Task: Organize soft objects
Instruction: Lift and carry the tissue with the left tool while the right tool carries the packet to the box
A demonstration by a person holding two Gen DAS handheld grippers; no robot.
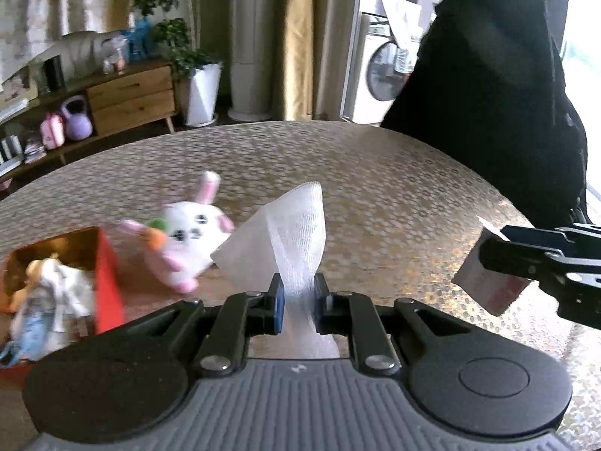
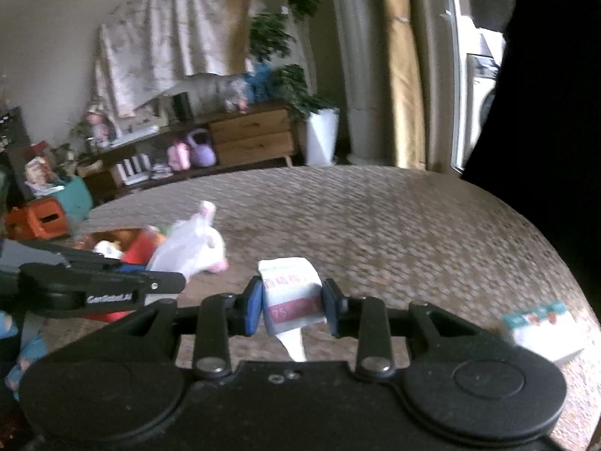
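My left gripper is shut on a white gauzy wipe that stands up from its blue pads above the table. My right gripper is shut on a small white wipe packet with a pink band; the same packet shows at the right of the left wrist view. A white plush rabbit with pink ears and a carrot lies on the table, left of the wipe. Beside it stands a red box holding a doll and other soft toys.
The round table has a gold honeycomb cloth. A white and teal tissue pack lies near its right edge. A person in black clothing stands at the far right. A wooden sideboard and potted plants stand beyond the table.
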